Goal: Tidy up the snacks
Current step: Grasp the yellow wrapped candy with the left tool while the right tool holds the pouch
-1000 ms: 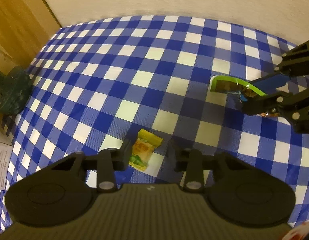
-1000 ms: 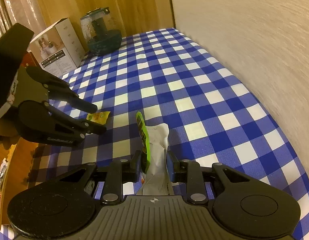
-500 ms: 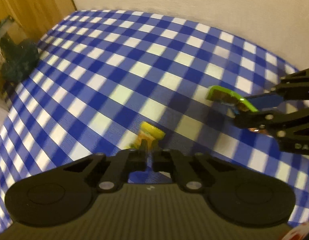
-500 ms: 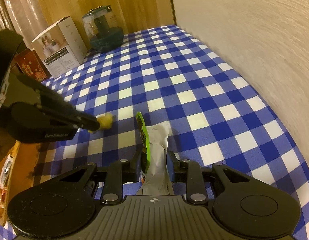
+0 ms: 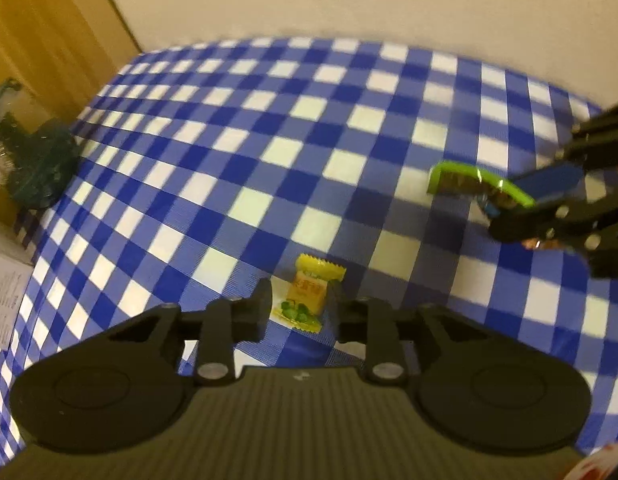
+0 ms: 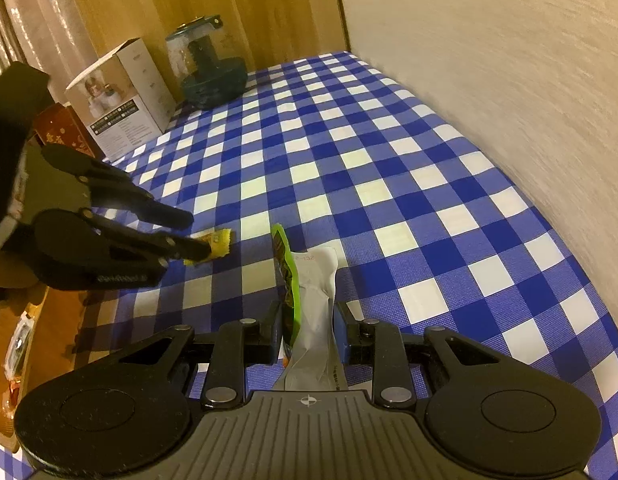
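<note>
A small yellow candy (image 5: pixel 305 296) lies on the blue-and-white checked tablecloth (image 5: pixel 269 168). My left gripper (image 5: pixel 301 300) straddles it; its jaws are opening, and the candy sits between them with a gap on each side. In the right wrist view the left gripper (image 6: pixel 197 234) comes in from the left, with the candy (image 6: pixel 219 242) at its tips. My right gripper (image 6: pixel 309 320) is shut on a green-edged snack packet (image 6: pixel 317 280) held upright on edge. The left wrist view shows that packet (image 5: pixel 461 178) and the right gripper (image 5: pixel 509 208) at the far right.
A dark teal jar (image 6: pixel 213 68) and a white box (image 6: pixel 121 96) stand at the table's far end by a wooden panel, with a red box (image 6: pixel 61 136) beside them. A pale wall (image 6: pixel 489 60) borders the table. A wooden tray (image 6: pixel 17 344) holding packets sits low left.
The left gripper's jaws closed around the yellow candy half a second ago and now stand apart again, the candy still on the cloth. The right gripper and its packet have not moved.
</note>
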`<move>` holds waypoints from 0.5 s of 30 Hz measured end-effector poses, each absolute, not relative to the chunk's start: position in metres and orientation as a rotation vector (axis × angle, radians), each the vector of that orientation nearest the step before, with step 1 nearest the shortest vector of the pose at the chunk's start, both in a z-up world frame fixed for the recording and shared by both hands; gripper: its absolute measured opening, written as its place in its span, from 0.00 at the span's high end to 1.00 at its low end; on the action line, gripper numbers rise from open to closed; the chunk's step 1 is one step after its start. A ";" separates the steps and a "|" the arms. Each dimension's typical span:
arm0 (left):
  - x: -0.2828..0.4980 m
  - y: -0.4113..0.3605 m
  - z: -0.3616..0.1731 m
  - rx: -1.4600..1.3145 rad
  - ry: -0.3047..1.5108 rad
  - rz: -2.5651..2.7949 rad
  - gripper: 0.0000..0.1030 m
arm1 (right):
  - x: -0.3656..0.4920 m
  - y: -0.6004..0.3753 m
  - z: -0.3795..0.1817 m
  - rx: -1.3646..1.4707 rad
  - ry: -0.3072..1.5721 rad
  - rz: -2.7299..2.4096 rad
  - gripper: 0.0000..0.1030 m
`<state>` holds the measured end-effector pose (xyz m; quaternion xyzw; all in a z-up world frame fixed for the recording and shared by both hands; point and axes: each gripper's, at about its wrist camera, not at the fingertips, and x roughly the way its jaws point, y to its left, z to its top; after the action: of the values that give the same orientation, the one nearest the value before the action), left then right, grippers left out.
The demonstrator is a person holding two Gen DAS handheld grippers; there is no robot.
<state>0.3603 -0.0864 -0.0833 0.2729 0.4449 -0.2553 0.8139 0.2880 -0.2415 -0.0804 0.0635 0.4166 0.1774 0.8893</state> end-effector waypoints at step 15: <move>0.358 -0.090 -0.087 0.462 1.019 -0.538 0.82 | 0.289 -0.244 -0.087 0.155 0.872 0.361 0.74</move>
<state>0.3584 -0.0901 -0.0867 0.2163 0.4776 -0.2519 0.8135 0.2888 -0.2444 -0.0869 0.0746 0.4193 0.1739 0.8879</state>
